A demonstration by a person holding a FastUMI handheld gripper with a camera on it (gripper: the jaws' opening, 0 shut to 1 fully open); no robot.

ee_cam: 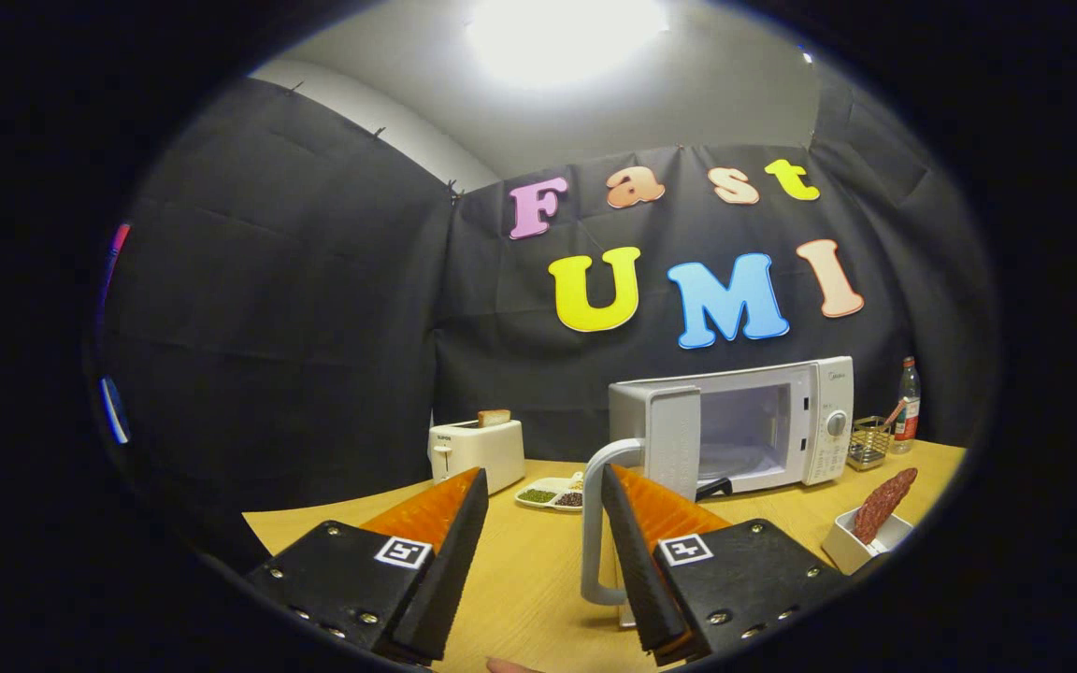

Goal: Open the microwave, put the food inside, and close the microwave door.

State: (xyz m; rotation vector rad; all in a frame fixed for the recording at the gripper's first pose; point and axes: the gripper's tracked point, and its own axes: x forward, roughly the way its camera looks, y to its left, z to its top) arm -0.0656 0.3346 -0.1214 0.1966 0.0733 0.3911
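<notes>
Microwave (763,425) door (671,439) handle (595,523) sits between the parted tongs (543,495).

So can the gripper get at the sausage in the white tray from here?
Probably yes. The gripper is open and holds nothing; the sausage stands up out of its white tray, off beside the fingers. The open microwave door with its handle stands just ahead, not between them.

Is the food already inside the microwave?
No. The microwave stands open with only its turntable inside, and the sausage sits in its white tray on the table, right of the open hand-held gripper.
</notes>
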